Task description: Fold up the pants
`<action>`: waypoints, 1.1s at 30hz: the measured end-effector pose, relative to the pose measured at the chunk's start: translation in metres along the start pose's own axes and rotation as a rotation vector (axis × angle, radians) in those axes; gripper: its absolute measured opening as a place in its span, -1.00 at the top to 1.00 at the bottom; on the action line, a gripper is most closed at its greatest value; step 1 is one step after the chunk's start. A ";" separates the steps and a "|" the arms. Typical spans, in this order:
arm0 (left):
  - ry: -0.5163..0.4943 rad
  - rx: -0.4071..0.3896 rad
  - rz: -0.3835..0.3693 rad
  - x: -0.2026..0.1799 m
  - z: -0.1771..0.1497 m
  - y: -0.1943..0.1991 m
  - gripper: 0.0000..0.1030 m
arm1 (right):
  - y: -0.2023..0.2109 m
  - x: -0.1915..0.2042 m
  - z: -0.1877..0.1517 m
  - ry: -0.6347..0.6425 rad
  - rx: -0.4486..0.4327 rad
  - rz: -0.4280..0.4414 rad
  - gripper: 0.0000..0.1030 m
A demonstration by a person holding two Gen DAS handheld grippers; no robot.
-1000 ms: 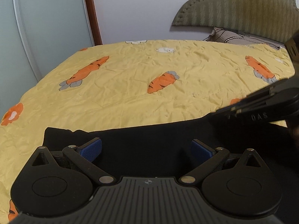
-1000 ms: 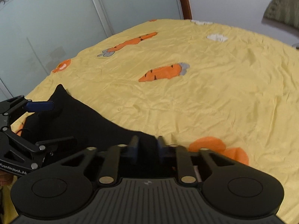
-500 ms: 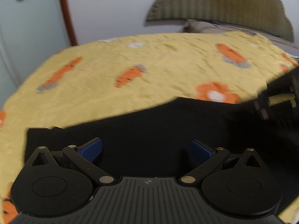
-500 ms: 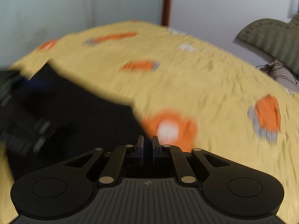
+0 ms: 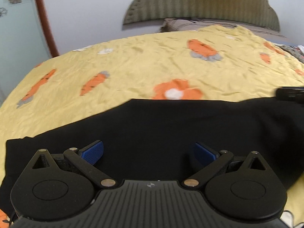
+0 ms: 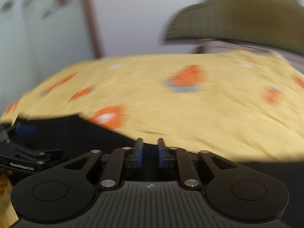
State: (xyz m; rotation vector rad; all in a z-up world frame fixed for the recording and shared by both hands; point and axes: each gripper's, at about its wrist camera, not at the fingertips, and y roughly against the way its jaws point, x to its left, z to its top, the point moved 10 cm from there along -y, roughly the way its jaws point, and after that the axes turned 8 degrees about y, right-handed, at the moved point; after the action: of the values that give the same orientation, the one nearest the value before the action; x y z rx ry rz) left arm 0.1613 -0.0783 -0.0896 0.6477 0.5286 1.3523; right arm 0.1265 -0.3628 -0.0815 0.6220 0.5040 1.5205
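Your left gripper (image 5: 148, 152) hovers wide open over the black pants (image 5: 171, 129), which lie flat along the bedspread's (image 5: 133, 66) near edge, ready for folding. Your right gripper (image 6: 149, 153) is opening at a narrow gap, apparently letting the cloth go; blur hides whether any is between the pads.

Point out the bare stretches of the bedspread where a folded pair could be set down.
Most of the yellow carrot-print bedspread lies bare: the wide stretch between the black pants and the pillow by the headboard, and the strip toward the glass door. The near edge is crowded: the pants, the left gripper and the right gripper, its jaws opening.
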 end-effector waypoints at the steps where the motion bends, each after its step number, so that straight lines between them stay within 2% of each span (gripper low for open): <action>1: -0.006 0.011 -0.017 -0.007 -0.002 0.000 -0.99 | 0.018 -0.025 -0.010 -0.080 -0.019 -0.049 0.03; 3: -0.010 0.032 -0.046 -0.021 -0.007 -0.002 -0.99 | 0.055 -0.071 -0.035 -0.260 -0.065 -0.140 -0.52; 6: -0.029 0.062 -0.086 -0.042 -0.015 -0.003 -0.99 | 0.101 -0.125 -0.079 -0.504 -0.116 -0.196 -0.54; 9: -0.066 0.064 -0.111 -0.062 -0.019 -0.001 -0.99 | 0.120 -0.151 -0.109 -0.691 -0.152 -0.173 -0.54; 11: -0.100 0.057 -0.113 -0.072 -0.021 0.002 -0.99 | 0.117 -0.155 -0.117 -0.741 -0.156 -0.153 -0.54; 16: -0.151 0.052 -0.102 -0.082 -0.026 0.007 -0.99 | 0.105 -0.165 -0.110 -0.740 -0.199 -0.176 -0.52; 22: -0.156 0.063 -0.092 -0.082 -0.027 0.008 -0.99 | 0.097 -0.206 -0.109 -0.826 -0.287 -0.198 -0.50; 23: -0.157 0.064 -0.091 -0.083 -0.026 0.008 -0.99 | 0.098 -0.213 -0.111 -0.833 -0.291 -0.203 -0.43; 25: -0.157 0.064 -0.093 -0.085 -0.026 0.008 -0.99 | 0.093 -0.224 -0.111 -0.845 -0.273 -0.235 0.30; 28: -0.158 0.065 -0.103 -0.090 -0.025 0.007 -0.99 | 0.088 -0.233 -0.110 -0.834 -0.256 -0.259 0.77; 30: -0.155 0.063 -0.112 -0.093 -0.023 0.007 -0.99 | 0.090 -0.228 -0.104 -0.748 -0.235 -0.295 0.82; 33: -0.108 0.068 -0.157 -0.098 -0.018 0.006 -0.99 | 0.094 -0.194 -0.078 -0.466 -0.193 -0.380 0.84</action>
State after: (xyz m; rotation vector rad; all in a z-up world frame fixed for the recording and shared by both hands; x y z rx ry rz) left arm 0.1301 -0.1720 -0.1000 0.7164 0.5290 1.1496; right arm 0.0039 -0.5564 -0.0934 0.6611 0.1043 1.0061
